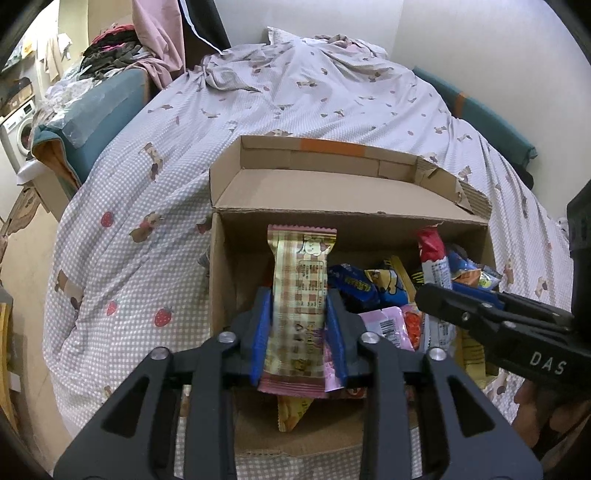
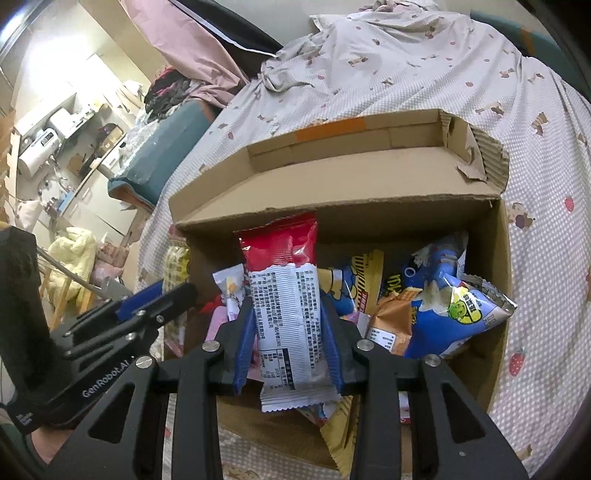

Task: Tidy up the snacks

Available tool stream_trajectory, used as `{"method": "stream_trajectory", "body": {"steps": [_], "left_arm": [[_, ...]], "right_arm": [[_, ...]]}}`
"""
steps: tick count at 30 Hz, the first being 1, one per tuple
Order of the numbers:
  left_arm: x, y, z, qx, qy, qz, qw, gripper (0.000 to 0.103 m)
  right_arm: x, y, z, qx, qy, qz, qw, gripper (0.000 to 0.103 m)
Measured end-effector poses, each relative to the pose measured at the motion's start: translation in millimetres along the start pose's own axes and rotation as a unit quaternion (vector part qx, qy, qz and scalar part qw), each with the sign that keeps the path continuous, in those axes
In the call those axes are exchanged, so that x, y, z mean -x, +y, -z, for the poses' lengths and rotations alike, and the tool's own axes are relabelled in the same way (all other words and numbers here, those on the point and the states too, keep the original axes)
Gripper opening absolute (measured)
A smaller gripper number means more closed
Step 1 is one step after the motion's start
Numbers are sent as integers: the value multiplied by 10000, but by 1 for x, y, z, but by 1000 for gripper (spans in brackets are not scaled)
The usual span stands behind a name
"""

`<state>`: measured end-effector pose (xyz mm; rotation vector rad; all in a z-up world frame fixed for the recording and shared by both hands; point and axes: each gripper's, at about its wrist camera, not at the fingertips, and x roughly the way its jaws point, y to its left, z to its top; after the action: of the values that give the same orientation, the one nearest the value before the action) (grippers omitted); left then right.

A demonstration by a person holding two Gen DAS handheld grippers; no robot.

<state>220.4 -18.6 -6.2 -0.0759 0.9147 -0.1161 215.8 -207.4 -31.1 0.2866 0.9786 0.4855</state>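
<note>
Black linkages fill the foreground of each wrist view. By the left gripper (image 1: 297, 325) a plaid wafer pack (image 1: 299, 306) is carried upright; the jaws are set narrow, with the blue pads at both of its edges, though contact cannot be confirmed. By the right gripper (image 2: 288, 332) a red-and-white bar (image 2: 284, 295) is clamped upright between jaws set equally narrow, with both pads against the wrapper. Both packs are positioned over the open cardboard box (image 1: 406, 218), the wafer pack at its left end.

Inside the box, loose snacks are piled: blue bags (image 2: 439, 295), yellow packs (image 2: 365, 277), an orange pouch (image 2: 391, 325) and a pink pack (image 1: 388, 321). One rear flap, marked with orange tape (image 1: 332, 147), is folded back; its corner is torn.

The box is seated on a bed (image 1: 147, 229) covered with a checked sheet printed with bears and strawberries, rumpled towards the far wall. Teal cushions (image 1: 103, 107) are laid along both sides of the bed. Pink cloth (image 1: 159, 33) is hung above a clothes pile (image 1: 110, 44). A washing machine (image 1: 18, 133) is located at the far left, and a white appliance (image 2: 37, 147) and cabinets are visible in the right wrist view.
</note>
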Motion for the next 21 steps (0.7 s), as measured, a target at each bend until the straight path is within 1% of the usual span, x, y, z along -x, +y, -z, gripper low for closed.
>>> {"method": "stream_trajectory", "body": {"steps": [1, 2, 3, 4, 5, 7, 9, 10, 11, 13, 14, 15, 16, 17, 18, 21], "left_arm": [[2, 0, 0, 3, -34, 4, 10000, 42], [4, 0, 1, 5, -75, -4, 10000, 53], [7, 0, 1, -1, -138, -24, 9999, 61], [11, -1, 2, -13, -213, -40, 9998, 63], [14, -1, 2, -27, -268, -60, 9996, 65], [21, -4, 2, -79, -402, -166, 9990, 65], [29, -4, 1, -98, -537, -222, 9983, 65], [34, -4, 2, -97, -629, -281, 9976, 65], [38, -4, 3, -104, -692, -319, 9970, 65], [46, -5, 5, -107, -751, -405, 9963, 65], [50, -4, 6, -100, -764, -414, 9962, 66], [55, -4, 7, -84, -779, -433, 9960, 73], [61, -3, 8, -56, -816, -458, 9956, 77], [66, -2, 9, -27, -844, -486, 9952, 86], [73, 0, 11, 20, -879, -521, 9948, 92], [92, 6, 19, 107, -947, -479, 9943, 99]], "right_arm": [[1, 0, 0, 7, -3, 41, 10000, 40], [1, 1, -1, 26, -5, 97, 9999, 42], [2, 0, -1, 39, -33, 134, 9999, 49], [5, -1, 0, 28, -89, 134, 9999, 56], [7, -1, 0, 10, -147, 120, 9998, 59], [16, -3, 0, -28, -287, 105, 9995, 71], [21, -3, -1, -8, -368, 169, 9992, 80], [27, -1, 0, 53, -440, 210, 9988, 82], [31, 1, 1, 104, -488, 234, 9985, 83], [41, 6, 3, 192, -597, 282, 9976, 91], [46, 9, 5, 231, -662, 323, 9970, 94], [52, 12, 6, 265, -731, 380, 9962, 101], [57, 15, 7, 296, -788, 434, 9955, 103], [62, 19, 8, 324, -851, 483, 9947, 103], [68, 22, 10, 353, -896, 530, 9939, 103], [86, 29, 19, 375, -989, 632, 9924, 103]]}}
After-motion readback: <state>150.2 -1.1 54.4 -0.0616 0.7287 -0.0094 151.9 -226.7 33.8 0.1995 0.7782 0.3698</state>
